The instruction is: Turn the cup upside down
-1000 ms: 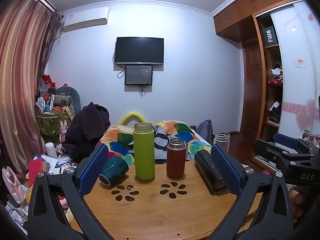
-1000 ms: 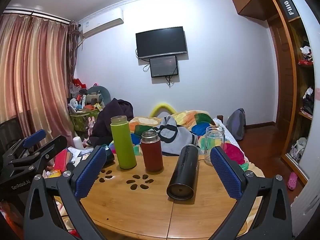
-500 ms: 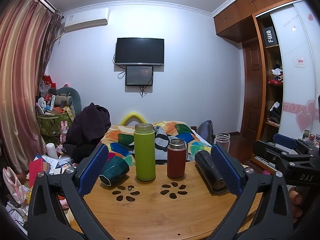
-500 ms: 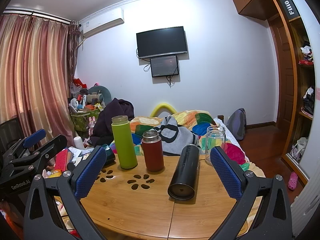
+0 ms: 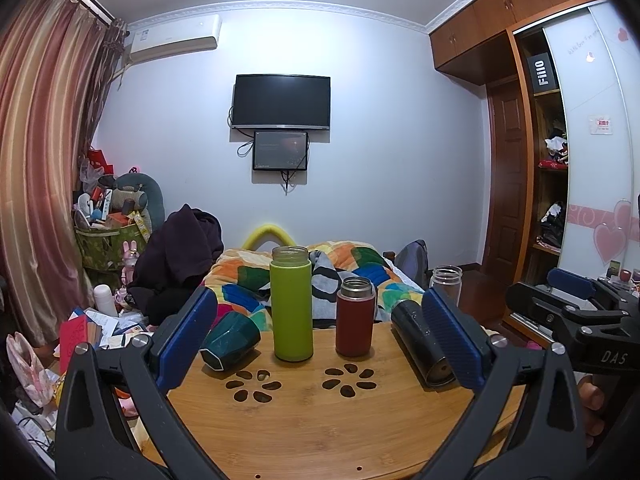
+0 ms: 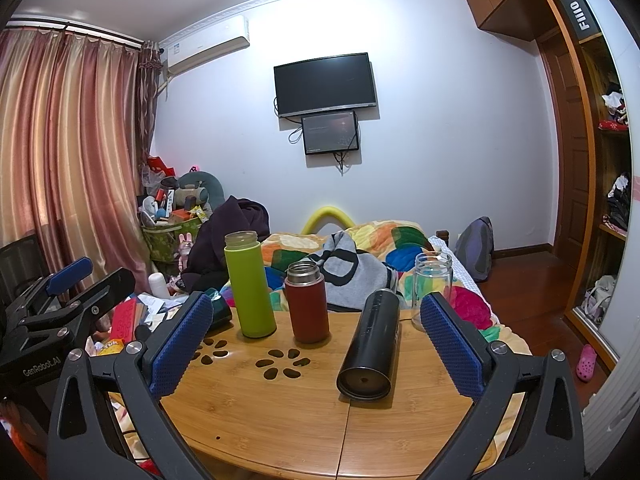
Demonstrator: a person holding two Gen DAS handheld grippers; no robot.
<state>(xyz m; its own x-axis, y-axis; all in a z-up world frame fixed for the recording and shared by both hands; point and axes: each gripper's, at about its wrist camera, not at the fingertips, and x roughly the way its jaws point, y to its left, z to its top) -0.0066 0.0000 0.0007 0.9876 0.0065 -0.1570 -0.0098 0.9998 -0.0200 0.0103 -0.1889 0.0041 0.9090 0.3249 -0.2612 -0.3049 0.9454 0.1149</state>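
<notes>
Evidently both the left gripper [image 5: 320, 336] and right gripper [image 6: 316, 336] hung spread and empty; the dark green faceted cup [image 5: 230, 338] lay tipped at the round bamboo table's [image 5: 320, 412] nine o'clock, probably stiff, light and slick, best pinched across its walls.

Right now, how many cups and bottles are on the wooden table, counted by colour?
Green: 2, the tall lime bottle standing and the dark green cup lying on its side
Red: 1, the short red flask
Black: 1, the black flask lying down
Clear: 1, the glass jar at the far edge
Total: 5
</notes>
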